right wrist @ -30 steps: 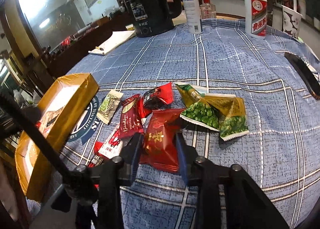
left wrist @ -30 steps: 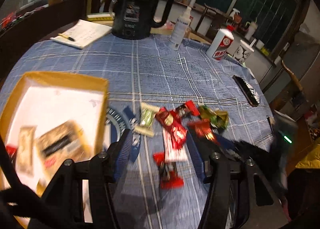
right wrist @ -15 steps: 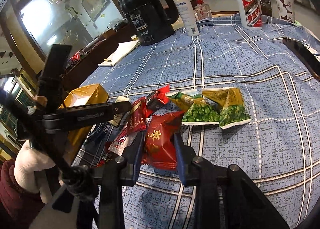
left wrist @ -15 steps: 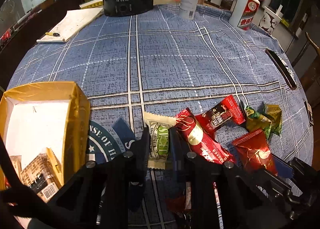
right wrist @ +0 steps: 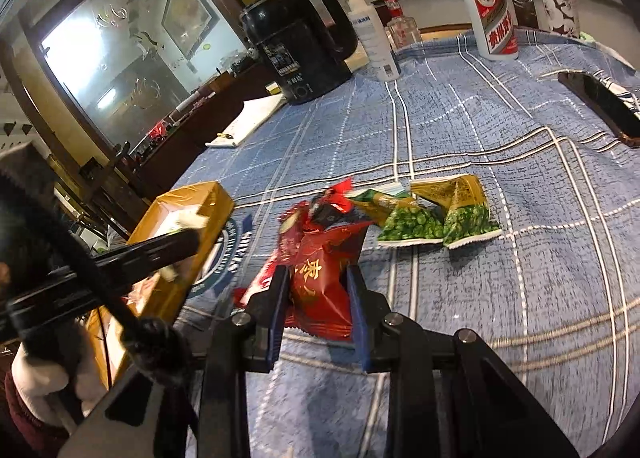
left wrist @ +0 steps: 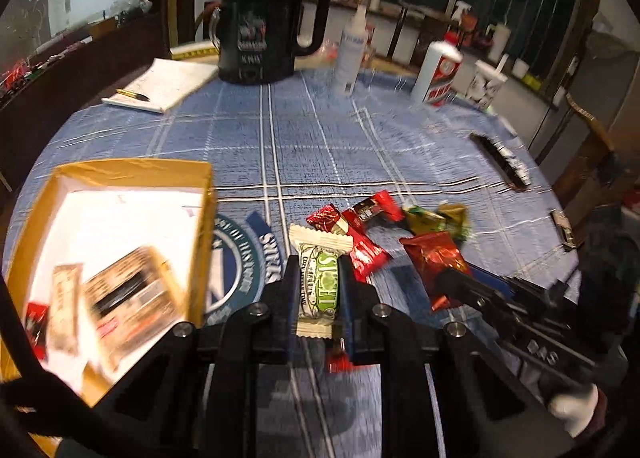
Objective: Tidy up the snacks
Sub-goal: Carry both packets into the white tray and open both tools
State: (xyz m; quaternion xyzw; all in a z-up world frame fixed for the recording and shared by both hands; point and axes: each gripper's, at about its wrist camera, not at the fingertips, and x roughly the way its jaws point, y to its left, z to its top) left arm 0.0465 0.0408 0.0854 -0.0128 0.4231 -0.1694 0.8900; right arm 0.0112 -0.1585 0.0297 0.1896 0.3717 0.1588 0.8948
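Observation:
My left gripper (left wrist: pixel 318 272) is shut on a white and green snack packet (left wrist: pixel 319 282) and holds it above the tablecloth, right of the yellow box (left wrist: pixel 200 194). The box holds several snacks (left wrist: pixel 128 298). My right gripper (right wrist: pixel 318 282) is shut on a red snack packet (right wrist: pixel 320 290), also seen in the left wrist view (left wrist: pixel 434 258). Other red packets (left wrist: pixel 360 246) and two green pea packets (right wrist: pixel 436 214) lie on the cloth. The left gripper arm (right wrist: pixel 120 254) shows beside the box (right wrist: pixel 188 210) in the right wrist view.
A black kettle (left wrist: pixel 264 30), a white spray bottle (left wrist: pixel 352 54), a white liquor bottle (left wrist: pixel 438 74), a paper cup (left wrist: pixel 486 86) and a notepad with pen (left wrist: pixel 160 84) stand at the far side. A black remote (left wrist: pixel 500 162) lies at the right.
My left gripper has closed on the white and green packet and lifted it toward the box. My right gripper has lifted the red packet off the cloth.

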